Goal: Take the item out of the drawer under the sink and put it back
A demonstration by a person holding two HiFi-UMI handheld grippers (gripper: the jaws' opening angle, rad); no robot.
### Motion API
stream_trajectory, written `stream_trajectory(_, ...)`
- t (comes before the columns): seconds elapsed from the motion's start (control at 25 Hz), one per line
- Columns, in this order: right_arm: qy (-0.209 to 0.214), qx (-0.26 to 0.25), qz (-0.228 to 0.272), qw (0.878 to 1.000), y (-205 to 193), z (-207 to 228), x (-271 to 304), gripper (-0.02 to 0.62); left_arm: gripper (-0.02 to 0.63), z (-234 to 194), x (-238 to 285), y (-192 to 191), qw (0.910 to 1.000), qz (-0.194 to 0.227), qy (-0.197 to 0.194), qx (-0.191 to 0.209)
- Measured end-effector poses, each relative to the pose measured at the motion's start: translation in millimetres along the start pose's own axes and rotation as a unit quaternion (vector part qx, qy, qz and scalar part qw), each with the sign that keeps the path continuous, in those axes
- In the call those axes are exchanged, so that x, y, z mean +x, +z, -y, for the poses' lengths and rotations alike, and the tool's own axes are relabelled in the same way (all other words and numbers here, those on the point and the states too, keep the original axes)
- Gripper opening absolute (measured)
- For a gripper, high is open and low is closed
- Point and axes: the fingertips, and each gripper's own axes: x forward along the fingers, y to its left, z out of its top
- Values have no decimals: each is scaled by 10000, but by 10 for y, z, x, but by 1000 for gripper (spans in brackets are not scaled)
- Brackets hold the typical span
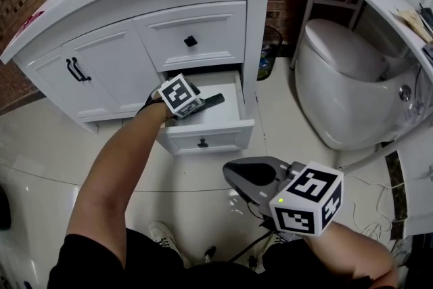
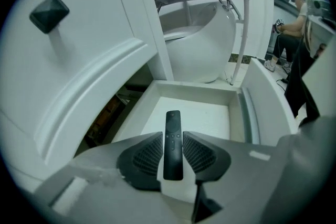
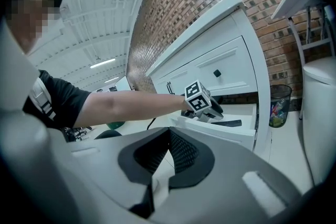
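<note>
Two grippers in play, only one working. Left of the open white bottom drawer (image 1: 230, 133), the white vanity cabinet (image 1: 101, 57) shows double doors w/ black handles, shut. Over the drawer's left half, the left gripper (image 1: 198, 105) is clamped on a slim black remote control (image 2: 172, 122). Its pads press the rear part from both sides, and the button end pokes fwd past the jaws over the drawer's bare floor. The remote looks lifted off that floor & roughly level. Below-right of the drawer, close to the person's body, the right gripper (image 3: 169, 132) hangs idle, jaws closed together w/ nothing btwn them. Right of the drawer, well apart, sits a white toilet (image 1: 345, 91).

My read: the item is in hand at the drawer, either coming out or going back; can't tell which. To do it well either way:
- Hold the remote level, since the grip sits toward the rear & the long front end could droop or pivot.
- Travel straight along the drawer, clear of its front panel & the upper drawer (image 1: 196, 34) above.
- If setting down, don't loosen until it lies flat on the drawer floor.
</note>
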Motion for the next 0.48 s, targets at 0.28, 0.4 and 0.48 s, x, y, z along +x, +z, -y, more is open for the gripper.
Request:
stream_trajectory(0.28, -88, -266, -9, 9996, 1, -107, 59, 3, 5, 150, -470, 32, 9992, 269, 264, 136)
stream_trajectory(0.4, -141, -371, 25, 9992, 30, -155, 68, 3, 5, 184, -721, 75, 9976, 516, 451, 92)
stream_trajectory(0.48, -144, -440, 79, 9989, 54, -208, 60, 3, 5, 218, -960, 137, 9945, 863, 588, -14)
